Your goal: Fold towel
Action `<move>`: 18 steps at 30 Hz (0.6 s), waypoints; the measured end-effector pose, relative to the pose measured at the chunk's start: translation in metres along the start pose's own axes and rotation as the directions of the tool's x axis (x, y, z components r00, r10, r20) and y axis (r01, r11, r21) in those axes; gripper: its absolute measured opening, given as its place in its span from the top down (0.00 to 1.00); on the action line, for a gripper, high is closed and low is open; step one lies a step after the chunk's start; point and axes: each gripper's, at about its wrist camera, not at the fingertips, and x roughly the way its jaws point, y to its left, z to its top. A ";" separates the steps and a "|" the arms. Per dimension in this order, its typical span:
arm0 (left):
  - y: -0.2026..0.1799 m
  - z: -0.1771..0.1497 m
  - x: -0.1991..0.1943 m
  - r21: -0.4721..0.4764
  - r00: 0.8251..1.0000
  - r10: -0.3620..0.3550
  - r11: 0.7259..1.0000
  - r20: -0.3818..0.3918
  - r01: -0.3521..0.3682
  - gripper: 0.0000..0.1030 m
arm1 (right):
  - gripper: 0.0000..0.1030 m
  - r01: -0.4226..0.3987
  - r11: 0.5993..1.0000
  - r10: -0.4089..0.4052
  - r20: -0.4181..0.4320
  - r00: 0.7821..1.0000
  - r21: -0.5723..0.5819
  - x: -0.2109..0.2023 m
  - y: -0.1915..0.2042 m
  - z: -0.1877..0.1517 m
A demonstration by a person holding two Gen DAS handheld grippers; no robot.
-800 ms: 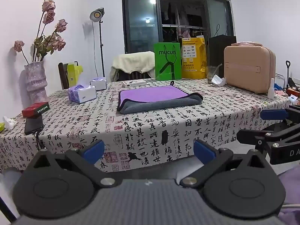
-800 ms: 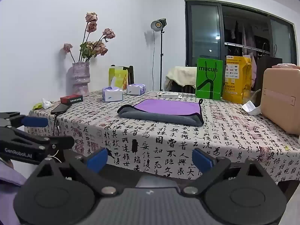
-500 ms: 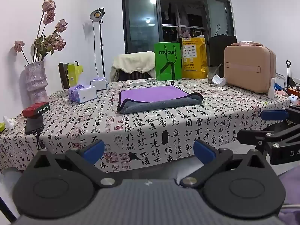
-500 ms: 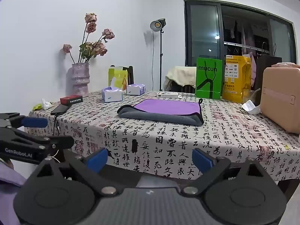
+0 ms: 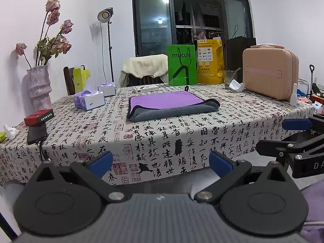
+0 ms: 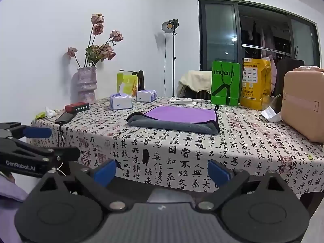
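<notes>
The towel (image 5: 172, 106) lies flat near the middle of the table (image 5: 182, 137), folded so that its purple face shows on top and a thick grey fold runs along its near edge; a small black loop sticks up at its far right corner. The left gripper (image 5: 161, 163) is held off the near edge of the table, well apart from the towel, its blue-padded fingers spread wide with nothing between them. The right gripper (image 6: 162, 171) is likewise short of the table, fingers spread and empty. To the left of the towel sit two tissue packs (image 5: 89, 100) and a vase (image 5: 38, 87) of dried roses. A green paper bag (image 5: 182, 64) stands at the far side, and a beige case (image 5: 270, 74) rests at the far right.
</notes>
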 end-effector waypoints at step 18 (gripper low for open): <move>-0.001 -0.001 0.002 0.001 1.000 -0.001 1.000 -0.005 0.001 0.00 | 0.05 -0.004 1.000 0.004 -0.005 1.000 0.002 0.001 0.001 -0.001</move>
